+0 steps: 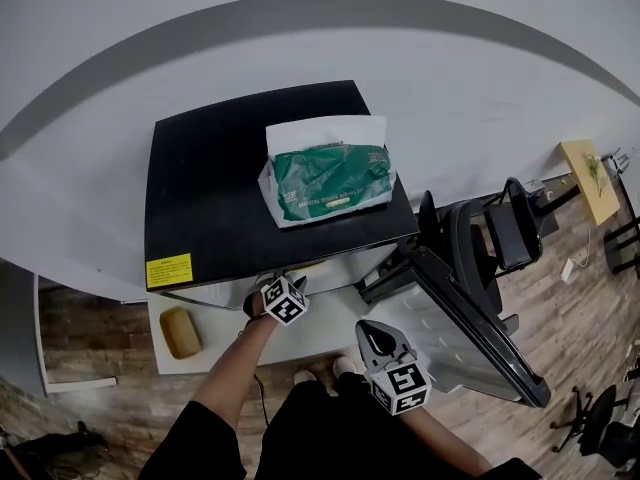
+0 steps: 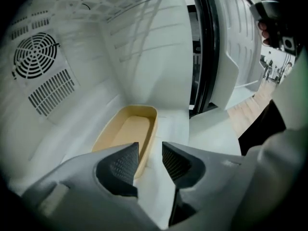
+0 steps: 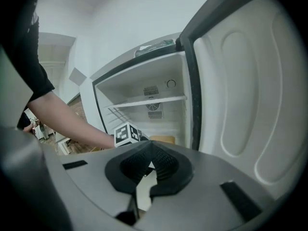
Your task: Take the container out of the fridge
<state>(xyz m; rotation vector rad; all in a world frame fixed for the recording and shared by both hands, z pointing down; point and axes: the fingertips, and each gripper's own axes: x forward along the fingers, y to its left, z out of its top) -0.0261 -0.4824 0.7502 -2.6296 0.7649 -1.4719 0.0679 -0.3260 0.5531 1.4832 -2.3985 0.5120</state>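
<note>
- One white fridge (image 1: 205,193) with a black top
- One tan oval container (image 2: 126,131)
- One green-and-white tissue pack (image 1: 328,180)
- Two grey tools: left tool (image 2: 150,159), right tool (image 3: 148,163)
- One black chair (image 1: 492,233)

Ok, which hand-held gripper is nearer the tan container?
Left. The left hand-held gripper is inside the fridge, at the tan container's near end; the right hand-held gripper is outside, beside the open door.
</note>
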